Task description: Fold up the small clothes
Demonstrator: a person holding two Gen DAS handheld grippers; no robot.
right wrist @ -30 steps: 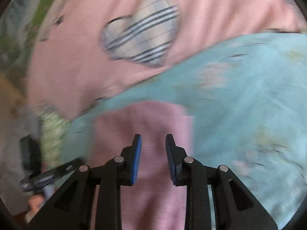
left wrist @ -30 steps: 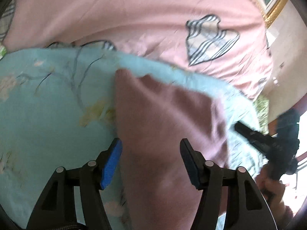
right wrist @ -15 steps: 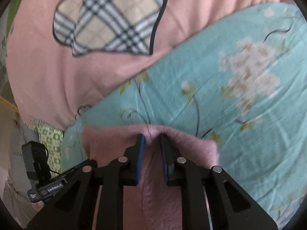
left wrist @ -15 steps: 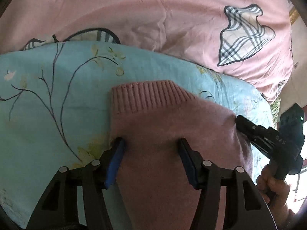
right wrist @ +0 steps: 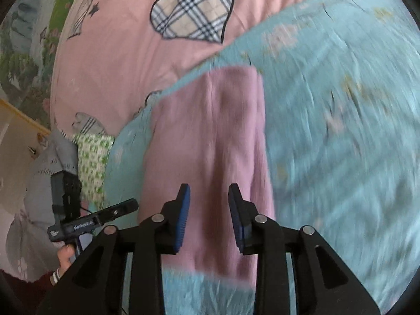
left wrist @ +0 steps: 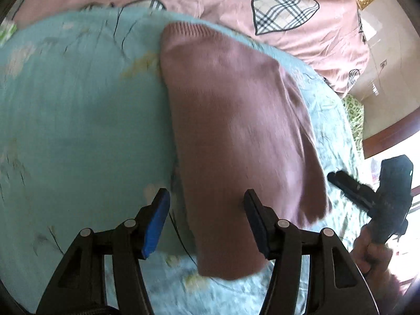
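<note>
1. Jaws spread on both tools, and nothing is pinched: the left gripper (left wrist: 206, 219) stands wide, its blue pads hanging above the cloth, and its jaws have just opened a touch.
2. Over on the other side, the right gripper (right wrist: 209, 216) shows a narrower gap. Its jaws have just been opening too, with the knit seen through the gap below rather than clamped.
3. And there's the garment: a dusty-pink knitted sweater (left wrist: 236, 136), folded into a long narrow strip, lying flat on the light blue floral sheet (left wrist: 78, 120).
4. Its ribbed hem (left wrist: 191, 32) sits at the far end in the left wrist view, and the near end runs down between that gripper's fingers.
5. From the right wrist view the same sweater (right wrist: 210, 141) runs straight away from the camera, a soft lengthwise ridge down its middle.
6. Beyond the blue sheet lies a pink quilt (right wrist: 126, 39) with a plaid heart patch (right wrist: 193, 8).
7. Each camera catches the other tool off to the side, gripped by a bare hand (right wrist: 65, 258); it seems to sit clear of the sweater, though motion blur makes the edges hard to judge.
8. A green-and-white patterned cloth (right wrist: 92, 157) peeks out at the bed's edge.
</note>
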